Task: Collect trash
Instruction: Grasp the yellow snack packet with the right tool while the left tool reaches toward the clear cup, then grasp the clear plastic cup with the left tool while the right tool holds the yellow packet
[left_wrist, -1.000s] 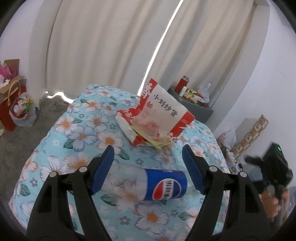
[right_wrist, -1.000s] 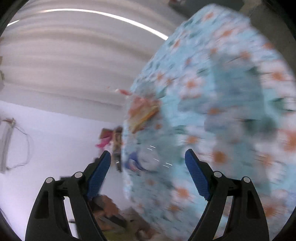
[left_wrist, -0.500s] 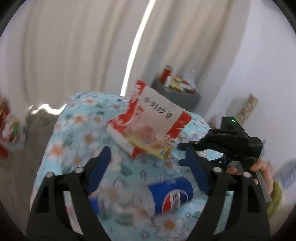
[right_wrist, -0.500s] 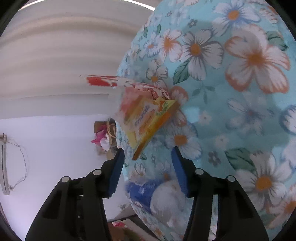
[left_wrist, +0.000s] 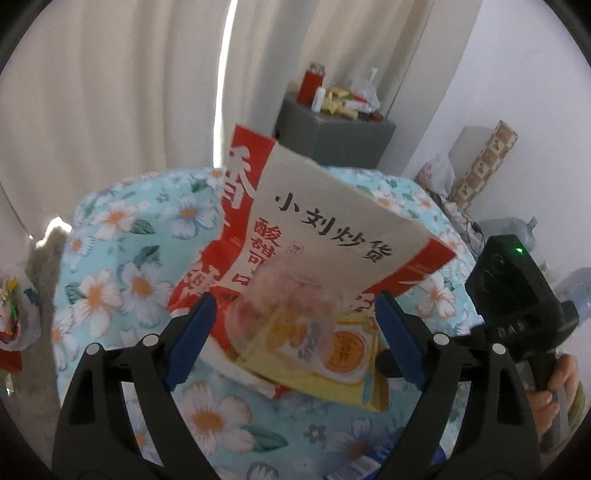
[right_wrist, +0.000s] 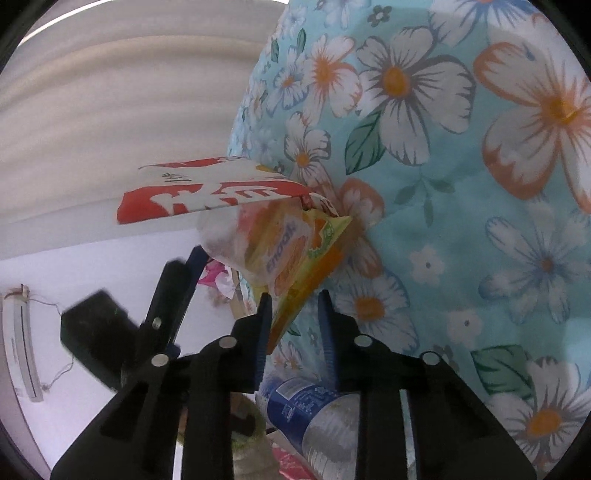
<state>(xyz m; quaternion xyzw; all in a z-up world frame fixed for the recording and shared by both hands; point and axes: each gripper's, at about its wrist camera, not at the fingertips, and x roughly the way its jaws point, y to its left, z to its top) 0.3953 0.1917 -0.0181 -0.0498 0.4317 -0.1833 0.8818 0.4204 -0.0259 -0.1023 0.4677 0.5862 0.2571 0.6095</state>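
The trash lies in a small heap on the flowered bed cover (left_wrist: 110, 280): a red and white snack bag (left_wrist: 332, 236) stands propped up at a slant, and from under its lower edge a yellow wrapper (left_wrist: 332, 365) and a clear plastic film stick out toward the cameras. The right claw (right_wrist: 293, 325) is the nearer one to a grasp. In its own view the wrapper (right_wrist: 306, 266) runs as a long wedge from the bag (right_wrist: 207, 192) down toward the claw, and its pointed corner sits in the gap between the two blue fingers (right_wrist: 263, 332), close against the left one; the jaws are narrowed but not clenched, with a clear gap on the other side, so nothing is gripped yet. The wrapper's long axis points roughly along the fingers, so a short push forward and a squeeze should likely catch the corner. The left claw (left_wrist: 293, 339) is spread wide and holds nothing; the bag and wrapper lie straight ahead of it, between its fingertips in the picture but seemingly a little beyond them. A blue-labelled plastic bottle (right_wrist: 314, 417) lies on the cover below the right claw, near the bed's edge.
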